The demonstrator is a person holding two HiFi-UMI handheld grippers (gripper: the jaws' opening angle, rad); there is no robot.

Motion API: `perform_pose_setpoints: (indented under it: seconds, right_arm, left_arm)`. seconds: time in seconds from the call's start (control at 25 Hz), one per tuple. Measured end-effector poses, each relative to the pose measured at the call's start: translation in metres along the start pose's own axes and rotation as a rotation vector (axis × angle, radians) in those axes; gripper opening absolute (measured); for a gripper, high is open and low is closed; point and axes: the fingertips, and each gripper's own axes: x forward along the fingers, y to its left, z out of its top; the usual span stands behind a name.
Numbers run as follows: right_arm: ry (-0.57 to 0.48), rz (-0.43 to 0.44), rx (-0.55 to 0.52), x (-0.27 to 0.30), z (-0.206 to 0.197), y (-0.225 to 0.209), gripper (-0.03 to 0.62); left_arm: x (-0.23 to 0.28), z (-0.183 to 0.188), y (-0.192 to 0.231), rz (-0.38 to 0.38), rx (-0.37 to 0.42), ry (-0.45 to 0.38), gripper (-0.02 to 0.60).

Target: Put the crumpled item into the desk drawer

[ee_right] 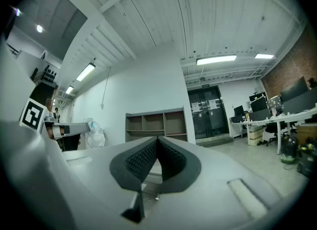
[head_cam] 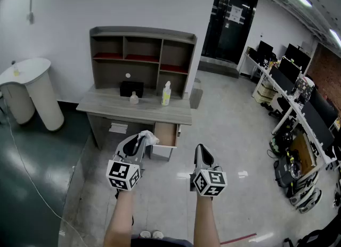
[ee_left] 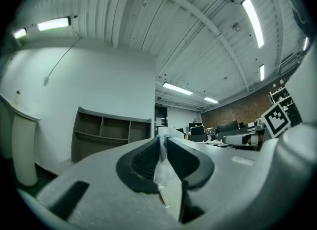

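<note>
- The pickup is done: the left gripper [head_cam: 139, 141] is clenched on the crumpled item [head_cam: 149, 137], a white wad of paper or plastic pinched between its pads. The left gripper view shows that wad [ee_left: 161, 173] wedged between the jaws.
- The drawer [head_cam: 166, 133] under the right end of the desk [head_cam: 106, 106] already stands pulled open, so it needs no opening.
- The item is in the air in front of the desk, on the person's side of it, and not yet in the drawer. The hutch looks far off from the left gripper, so I judge the person is back from the desk.
- Left to do, as I judge: move up to the desk, bring the wad over the drawer, let go, and perhaps push the drawer shut.
- The right gripper [head_cam: 201, 151] hangs in front of the desk, right of the drawer, its jaws pressed together on nothing.
- Count: one crumpled item, one open drawer, one desk, two grippers.
- On the desk top: one black box [head_cam: 131, 88], one yellow-green bottle [head_cam: 166, 95], one small clear container [head_cam: 134, 99].
</note>
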Motion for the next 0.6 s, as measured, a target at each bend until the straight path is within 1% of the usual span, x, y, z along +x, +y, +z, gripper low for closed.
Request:
perform_pose_setpoints:
  seconds: [0.44,0.6]
  right_arm:
    - [0.015,-0.001,0.007,0.005,-0.008,-0.007,0.009]
    - [0.018,0.009,0.025,0.009,-0.014,-0.01,0.009]
  left_arm:
    - [0.006,-0.008,0.001,0.006,-0.002,0.015,0.052]
    - [0.009,-0.014,0.001,0.011,-0.002,0.024,0.052]
